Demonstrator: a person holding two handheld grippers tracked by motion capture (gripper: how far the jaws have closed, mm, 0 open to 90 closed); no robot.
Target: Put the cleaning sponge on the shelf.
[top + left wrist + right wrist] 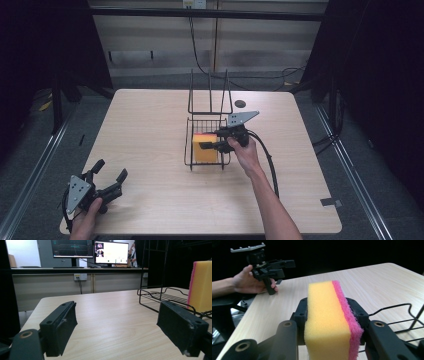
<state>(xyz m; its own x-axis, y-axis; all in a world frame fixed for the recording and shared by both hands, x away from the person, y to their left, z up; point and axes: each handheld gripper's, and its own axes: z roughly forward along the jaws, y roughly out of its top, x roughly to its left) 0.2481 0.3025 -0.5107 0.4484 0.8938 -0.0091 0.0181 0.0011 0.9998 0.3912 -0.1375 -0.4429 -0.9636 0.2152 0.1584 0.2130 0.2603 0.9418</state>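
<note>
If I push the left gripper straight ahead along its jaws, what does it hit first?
Probably nothing soon: the open left gripper faces bare table. The wire rack and sponge sit right of that line, though depth is uncertain.

Table (150,130): light wood-grain top with rounded corners, standing on a grey floor (350,165).
Far wall (150,45): pale panels behind the table's far edge, with a dark horizontal bar (200,12) across the top.
Wall socket (80,277): white, with black cables hanging from it.
Desk (75,269): long, carrying two lit monitors (111,252) and a keyboard.
Sides: dark, unlit.
</note>
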